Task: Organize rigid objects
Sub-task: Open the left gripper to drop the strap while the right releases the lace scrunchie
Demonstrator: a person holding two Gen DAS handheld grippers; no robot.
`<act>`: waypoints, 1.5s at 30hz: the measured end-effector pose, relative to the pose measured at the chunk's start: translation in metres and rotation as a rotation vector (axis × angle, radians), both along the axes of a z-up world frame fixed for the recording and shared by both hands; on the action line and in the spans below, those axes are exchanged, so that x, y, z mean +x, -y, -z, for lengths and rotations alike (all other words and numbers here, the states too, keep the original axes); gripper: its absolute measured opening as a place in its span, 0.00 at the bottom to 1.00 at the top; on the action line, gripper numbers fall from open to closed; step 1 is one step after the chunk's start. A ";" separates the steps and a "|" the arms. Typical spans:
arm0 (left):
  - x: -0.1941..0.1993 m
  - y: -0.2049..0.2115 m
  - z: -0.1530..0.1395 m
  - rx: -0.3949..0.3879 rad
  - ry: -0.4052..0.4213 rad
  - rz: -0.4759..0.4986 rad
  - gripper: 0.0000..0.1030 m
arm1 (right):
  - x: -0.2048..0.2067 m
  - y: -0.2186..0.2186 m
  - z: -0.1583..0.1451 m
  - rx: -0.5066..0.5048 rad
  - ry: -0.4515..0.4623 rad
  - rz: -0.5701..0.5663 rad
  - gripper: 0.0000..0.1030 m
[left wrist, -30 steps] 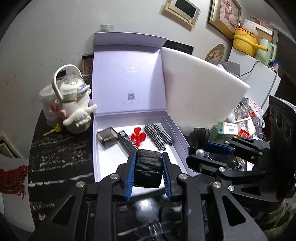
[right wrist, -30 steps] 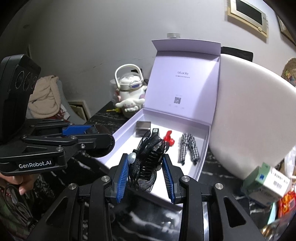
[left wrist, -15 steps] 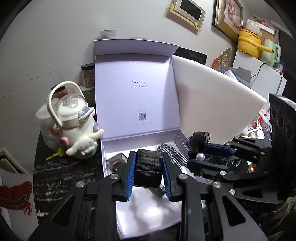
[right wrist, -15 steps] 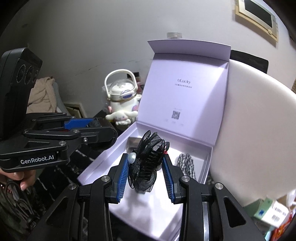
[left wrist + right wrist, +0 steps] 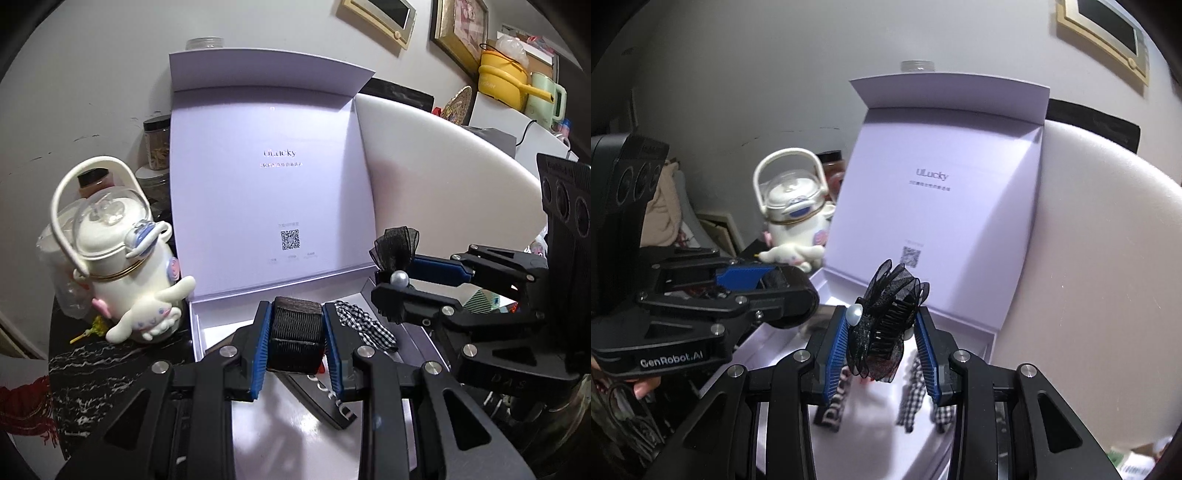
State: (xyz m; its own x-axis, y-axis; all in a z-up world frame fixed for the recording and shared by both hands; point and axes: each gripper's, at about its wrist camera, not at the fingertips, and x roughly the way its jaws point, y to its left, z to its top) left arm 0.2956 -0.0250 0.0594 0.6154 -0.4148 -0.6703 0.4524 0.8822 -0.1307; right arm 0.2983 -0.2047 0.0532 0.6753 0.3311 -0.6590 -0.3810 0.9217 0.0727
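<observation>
White character kettle (image 5: 122, 258), yellow pot (image 5: 502, 75), framed pictures (image 5: 380, 14)

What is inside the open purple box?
In the box: a checked bow, a black case and a sliver of something red. The grippers, holding a black block and a mesh hair clip, hide the rest.
</observation>
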 end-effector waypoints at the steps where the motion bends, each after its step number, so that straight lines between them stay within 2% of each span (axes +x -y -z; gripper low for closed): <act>1: 0.002 0.001 0.002 0.000 0.003 0.004 0.26 | 0.003 0.000 0.002 -0.001 -0.002 0.003 0.34; 14: 0.034 0.014 0.032 0.066 -0.049 0.026 0.26 | 0.027 0.006 0.036 0.002 -0.086 0.027 0.34; 23: 0.045 0.033 0.052 0.125 -0.097 0.055 0.26 | 0.034 0.008 0.058 -0.055 -0.135 0.063 0.34; 31: 0.062 0.048 0.068 0.137 -0.157 0.067 0.26 | 0.040 0.007 0.078 -0.090 -0.194 0.085 0.34; 45: 0.086 0.077 0.072 0.132 -0.188 0.070 0.26 | 0.053 0.004 0.084 -0.101 -0.229 0.088 0.35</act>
